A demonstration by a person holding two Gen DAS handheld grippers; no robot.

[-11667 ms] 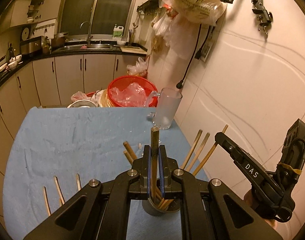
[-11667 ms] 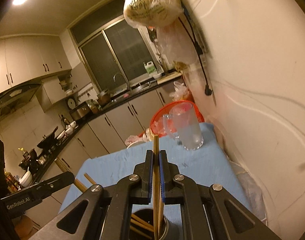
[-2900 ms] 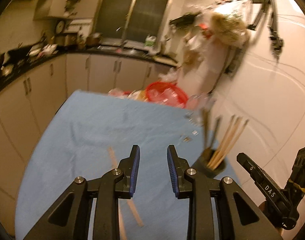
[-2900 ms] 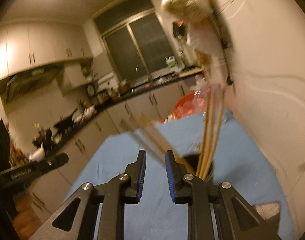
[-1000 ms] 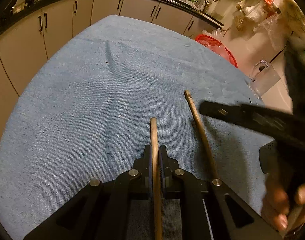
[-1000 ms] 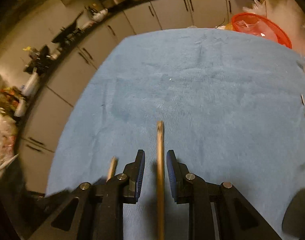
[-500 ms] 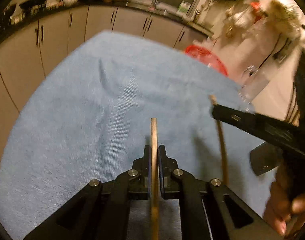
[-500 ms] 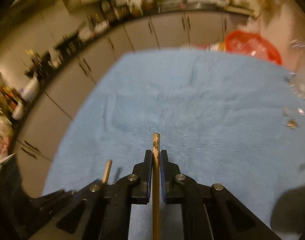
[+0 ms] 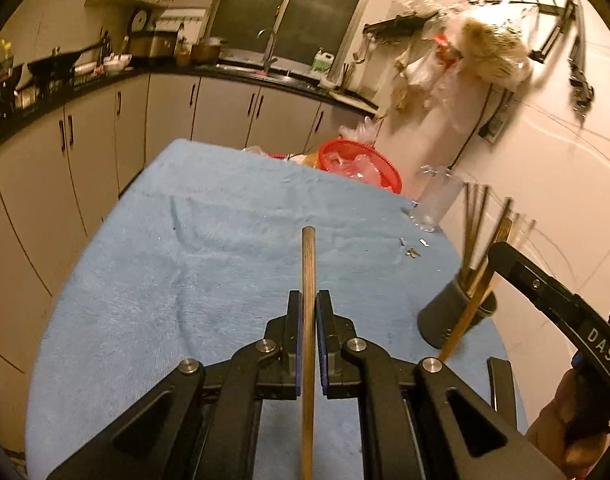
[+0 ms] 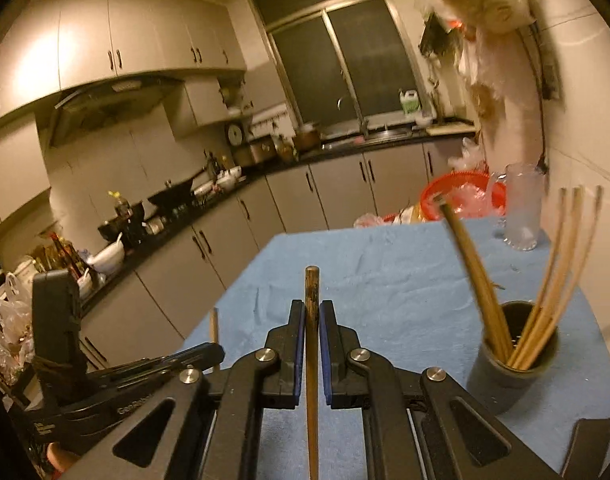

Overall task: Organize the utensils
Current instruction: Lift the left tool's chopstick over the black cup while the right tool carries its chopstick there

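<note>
The left gripper (image 9: 308,312) is pinched shut on a wooden chopstick (image 9: 308,280), which runs straight out between its blue-lined jaws and ends a little beyond the tips, above the blue cloth (image 9: 209,248) that covers the table. The right gripper (image 10: 312,320) is likewise clamped on a second chopstick (image 10: 312,292), darker at its tip, pointing forward from between its jaws over the same cloth.

The dark cup (image 10: 511,354) that holds the gathered chopsticks stands on the cloth to the right of both grippers: ahead and right of the right gripper's tips, and further right of the left gripper, where it looks blurred. Several chopsticks (image 10: 545,280) lean out of the cup, most fanning to the right, one thicker pair tilting left toward the middle of the table.

Beyond the cup, near the far right corner of the table, stands a clear glass mug (image 10: 523,208), and just left of it a red basket (image 10: 461,196) with crumpled plastic inside. A few small scraps (image 9: 413,248) lie on the cloth between the left gripper's tips and the mug.

In the left wrist view, the right gripper's black frame crosses the lower right corner in front of the cup, with the person's hand (image 9: 561,428) gripping it. In the right wrist view, the left gripper's frame shows at lower left, its chopstick tip rising just above it.
</note>
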